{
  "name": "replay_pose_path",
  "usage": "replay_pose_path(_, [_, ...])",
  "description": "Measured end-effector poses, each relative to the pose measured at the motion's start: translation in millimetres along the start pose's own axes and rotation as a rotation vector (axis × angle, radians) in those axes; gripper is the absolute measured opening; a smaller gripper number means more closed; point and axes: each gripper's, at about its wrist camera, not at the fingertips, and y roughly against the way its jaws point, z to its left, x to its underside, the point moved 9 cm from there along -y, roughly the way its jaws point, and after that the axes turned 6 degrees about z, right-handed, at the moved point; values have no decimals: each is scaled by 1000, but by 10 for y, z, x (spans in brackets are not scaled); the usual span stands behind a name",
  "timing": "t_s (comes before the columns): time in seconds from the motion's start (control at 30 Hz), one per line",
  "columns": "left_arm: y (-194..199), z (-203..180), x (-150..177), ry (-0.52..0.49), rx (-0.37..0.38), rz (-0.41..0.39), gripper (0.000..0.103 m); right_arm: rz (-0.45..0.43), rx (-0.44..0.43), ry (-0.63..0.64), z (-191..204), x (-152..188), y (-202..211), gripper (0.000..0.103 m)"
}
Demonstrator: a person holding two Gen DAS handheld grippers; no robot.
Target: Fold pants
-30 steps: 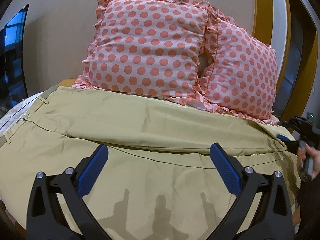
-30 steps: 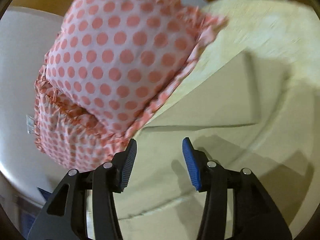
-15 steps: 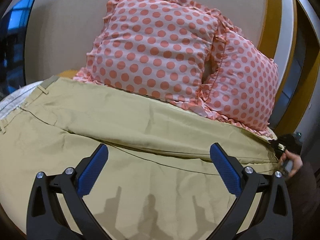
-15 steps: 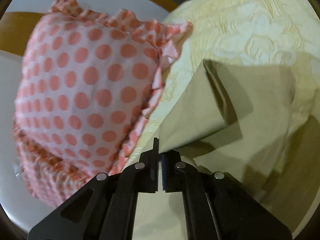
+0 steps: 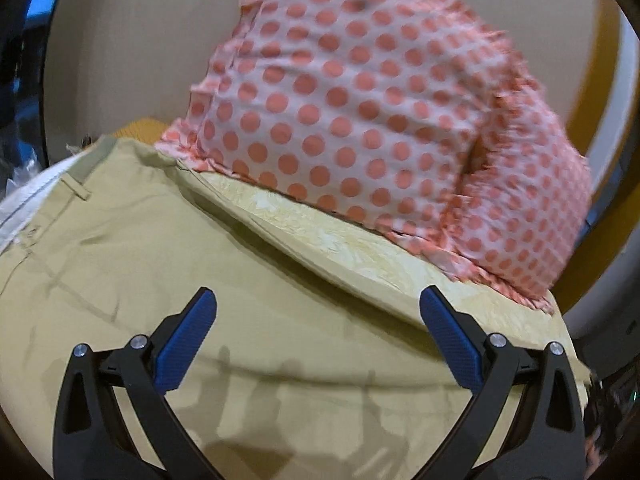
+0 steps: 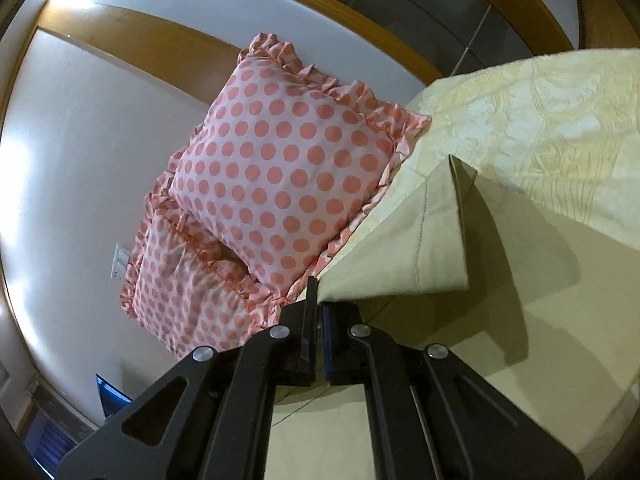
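Note:
Khaki pants [image 5: 168,264] lie spread across the bed, waistband with a belt loop at the far left. My left gripper [image 5: 316,328] is open and empty, hovering just above the middle of the pants. My right gripper [image 6: 319,300] is shut on the hem end of a pant leg [image 6: 424,240] and holds it lifted off the bed, so the leg hangs folded over and casts a shadow on the fabric below. The right gripper does not show in the left wrist view.
Two pink pillows with coral dots [image 5: 360,112] [image 6: 280,176] lean on the wall at the head of the bed. A pale yellow patterned bedspread [image 5: 340,240] [image 6: 552,128] lies under the pants. A wooden door frame [image 6: 168,56] stands beyond the pillows.
My right gripper closed on the pant leg hem and lifted it, drawing the far leg off the bedspread by the pillows. My left gripper moved closer toward the pillows, still open.

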Motion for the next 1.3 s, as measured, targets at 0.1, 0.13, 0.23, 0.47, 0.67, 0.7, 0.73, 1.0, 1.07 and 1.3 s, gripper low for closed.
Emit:
replay_pose_path(0.1, [-327,103,-189,72,-16,47,101,-4,7,21,25,-17,-23,2])
replay_pose_path(0.13, [-433,136,-245,89,-31,64,101,-3,7,24,26,-13,-20,2])
replay_pose_path(0.23, [-854,284,-315,140,-102,173,91,5,5,17,-10,-7,-25,2])
replay_pose_path(0.47, [-611,432,-202,174,-36,160,4,10,-18,41,56,-69,44,2])
replay_pose_path(0.67, [890,342,611,48,-62,-48,6,-27,16,71,-16,-105,411,2])
replay_pose_path(0.7, [983,373,785,51,-67,-42,6,-23,26,64,-74,-81,440,2])
replay_pose_path(0.73, [1078,437,1043,67,-71,-24,6,-18,40,58,-126,-56,458,2])
replay_pose_path(1.0, [1238,692,1864,137,-111,29,6,26,117,-25,-558,203,546,2])
replay_pose_path(1.07, [1310,659,1862,119,-110,7,6,26,140,-34,-613,245,591,2])
replay_pose_path(1.3, [1232,714,2031,123,-102,41,3,56,234,-59,-833,419,705,2])
